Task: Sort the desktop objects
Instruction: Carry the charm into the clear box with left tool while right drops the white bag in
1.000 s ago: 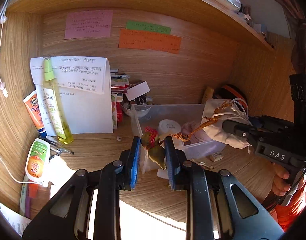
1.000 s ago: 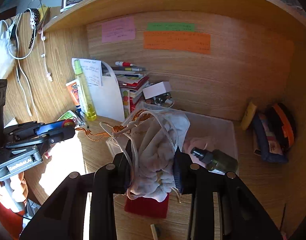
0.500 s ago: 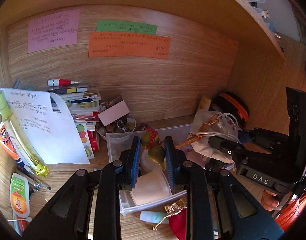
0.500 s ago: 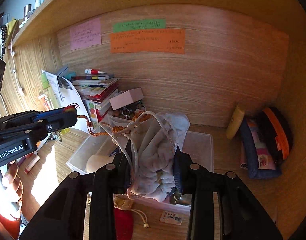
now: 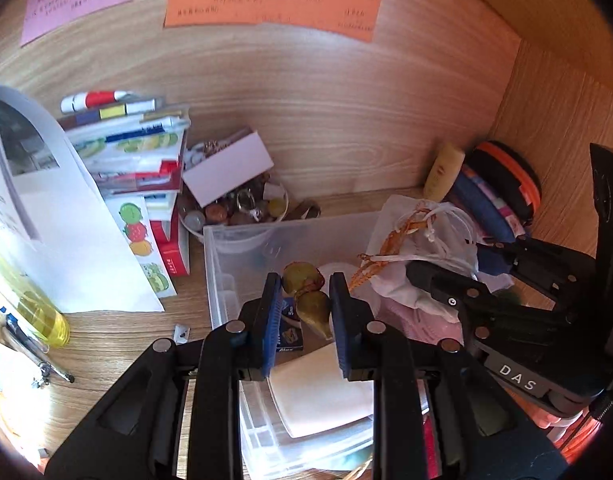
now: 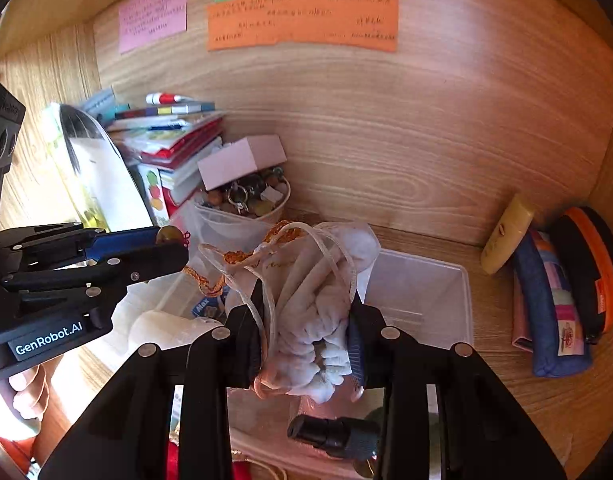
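Left wrist view: the left tool is clamped narrow on a small olive-green charm, which hangs directly above the near-left part of the clear plastic bin; the charm's long axis runs roughly along the tool's fingers. Right wrist view: the right tool is closed on a bunched white drawstring pouch, held over the bin's middle, its open right half just beyond. Judgement: both loads sit over the bin, so release downward is the likely next move.

Left gripper grips olive-green charm
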`<state>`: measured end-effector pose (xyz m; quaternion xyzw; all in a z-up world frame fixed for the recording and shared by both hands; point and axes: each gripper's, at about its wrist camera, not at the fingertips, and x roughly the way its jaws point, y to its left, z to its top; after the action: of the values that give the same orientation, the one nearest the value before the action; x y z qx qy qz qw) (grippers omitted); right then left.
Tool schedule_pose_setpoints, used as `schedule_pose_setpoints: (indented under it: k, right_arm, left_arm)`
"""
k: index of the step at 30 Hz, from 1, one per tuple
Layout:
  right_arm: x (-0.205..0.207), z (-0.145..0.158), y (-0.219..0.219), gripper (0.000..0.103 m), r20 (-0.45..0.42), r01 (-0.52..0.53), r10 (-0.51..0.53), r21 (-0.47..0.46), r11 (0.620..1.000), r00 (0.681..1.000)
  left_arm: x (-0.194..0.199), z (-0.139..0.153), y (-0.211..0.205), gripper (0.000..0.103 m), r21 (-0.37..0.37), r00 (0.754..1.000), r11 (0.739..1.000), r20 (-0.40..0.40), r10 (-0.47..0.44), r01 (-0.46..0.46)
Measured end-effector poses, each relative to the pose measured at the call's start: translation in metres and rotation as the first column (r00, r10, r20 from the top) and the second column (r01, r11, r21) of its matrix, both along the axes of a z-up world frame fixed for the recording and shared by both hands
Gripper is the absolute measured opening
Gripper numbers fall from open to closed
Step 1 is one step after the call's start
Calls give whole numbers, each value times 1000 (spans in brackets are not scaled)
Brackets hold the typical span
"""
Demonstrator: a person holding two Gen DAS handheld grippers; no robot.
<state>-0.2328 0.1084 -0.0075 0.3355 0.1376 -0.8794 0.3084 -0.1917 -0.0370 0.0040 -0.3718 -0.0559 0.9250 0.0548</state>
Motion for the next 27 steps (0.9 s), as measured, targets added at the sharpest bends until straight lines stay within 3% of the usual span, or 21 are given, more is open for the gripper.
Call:
schedule_pose_setpoints:
  k: [14, 18, 24, 27]
  right_arm:
    - [5, -16, -14, 37, -41, -26, 29, 68, 997, 999]
    - [5, -16, -16, 47, -33, -30, 33, 77, 997, 999]
    - [2, -11, -11, 53, 8, -9, 8, 66, 998, 1000]
    - [6, -5, -5, 66, -4, -4, 4, 59, 998, 1000]
  left_arm:
    - [-6, -17, 4, 24, -39, 999, 999, 45, 8, -6]
    - [-5, -15, 6, 24, -54, 999, 999, 40, 9, -7]
    - [-2, -9, 0, 41, -43, 999, 998, 21, 37, -36]
    - [1, -4, -3, 51, -25, 999, 999, 7, 43, -43]
